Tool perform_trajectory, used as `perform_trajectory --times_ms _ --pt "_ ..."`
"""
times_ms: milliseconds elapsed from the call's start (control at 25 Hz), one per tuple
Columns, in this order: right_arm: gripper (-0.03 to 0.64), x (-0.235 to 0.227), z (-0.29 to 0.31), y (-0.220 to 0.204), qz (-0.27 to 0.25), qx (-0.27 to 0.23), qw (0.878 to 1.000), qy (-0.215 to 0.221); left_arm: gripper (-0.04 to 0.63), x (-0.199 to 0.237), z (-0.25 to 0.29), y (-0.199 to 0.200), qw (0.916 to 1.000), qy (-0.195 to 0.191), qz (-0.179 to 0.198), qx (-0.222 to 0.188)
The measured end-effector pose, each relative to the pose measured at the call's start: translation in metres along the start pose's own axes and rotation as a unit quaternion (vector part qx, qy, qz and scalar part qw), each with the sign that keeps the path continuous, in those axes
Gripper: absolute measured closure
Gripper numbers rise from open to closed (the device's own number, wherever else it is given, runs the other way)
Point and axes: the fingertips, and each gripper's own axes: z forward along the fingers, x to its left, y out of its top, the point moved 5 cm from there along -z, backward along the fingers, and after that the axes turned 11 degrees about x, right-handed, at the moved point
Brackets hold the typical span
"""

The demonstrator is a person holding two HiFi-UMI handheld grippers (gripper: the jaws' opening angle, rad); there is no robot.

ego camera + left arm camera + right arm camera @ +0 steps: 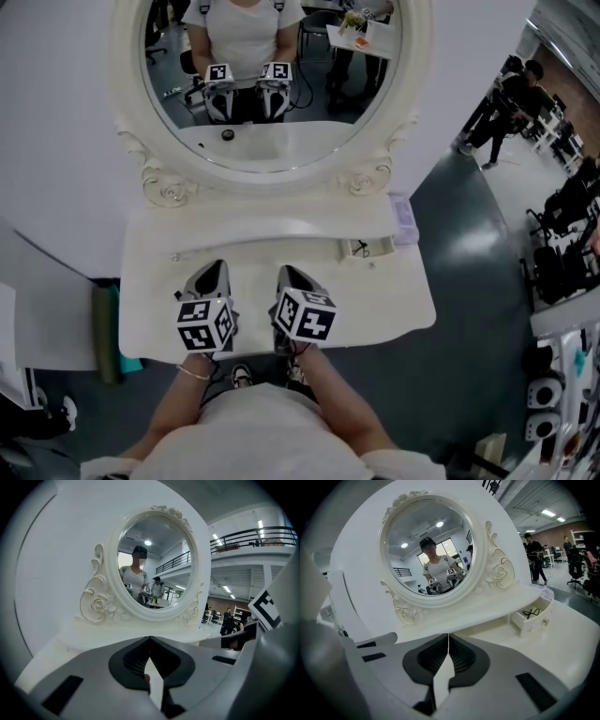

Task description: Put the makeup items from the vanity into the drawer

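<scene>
Standing against the wall, the white bench [394, 300] carries an oval mirror [272, 84]. Over its front edge hover the left gripper [216, 270] and right gripper [287, 274], fingers clenched on nothing (both). The small drawer [533, 623] near the back right corner sits open, a dark looped thing [529, 613] inside.

Hall in the background
A person in dark clothes [534, 557] is standing on the grey floor [469, 216] near a black chair [575, 563].

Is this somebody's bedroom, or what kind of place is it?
Probably a big workshop or lab hall, not a bedroom. The white vanity and its mirror stand on a grey floor, with other people nearby and a railed balcony overhead.
</scene>
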Motion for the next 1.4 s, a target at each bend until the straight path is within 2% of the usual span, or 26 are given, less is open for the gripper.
perform_trajectory --times_ms 320,720,960,1120,1400 --pt "0.595 0.004 0.001 0.000 -0.012 0.003 1.000 0.003 0.592 0.003 -0.005 -0.001 0.9999 0.014 0.002 -0.004" --pt "0.595 0.006 -0.001 -0.011 -0.028 0.023 0.999 -0.002 0.592 0.010 -0.014 -0.013 0.9995 0.022 -0.023 -0.002" --pt "0.595 0.023 0.011 -0.026 -0.049 0.050 0.997 0.011 0.592 0.035 -0.026 -0.032 0.9975 0.049 -0.051 0.007" --pt "0.595 0.040 0.024 -0.043 -0.072 0.075 0.994 0.026 0.592 0.064 -0.039 -0.053 0.9929 0.083 -0.084 0.015" --pt "0.594 0.099 0.055 -0.075 -0.128 0.119 0.981 0.084 0.592 0.124 -0.072 -0.093 0.9772 0.150 -0.148 0.024"
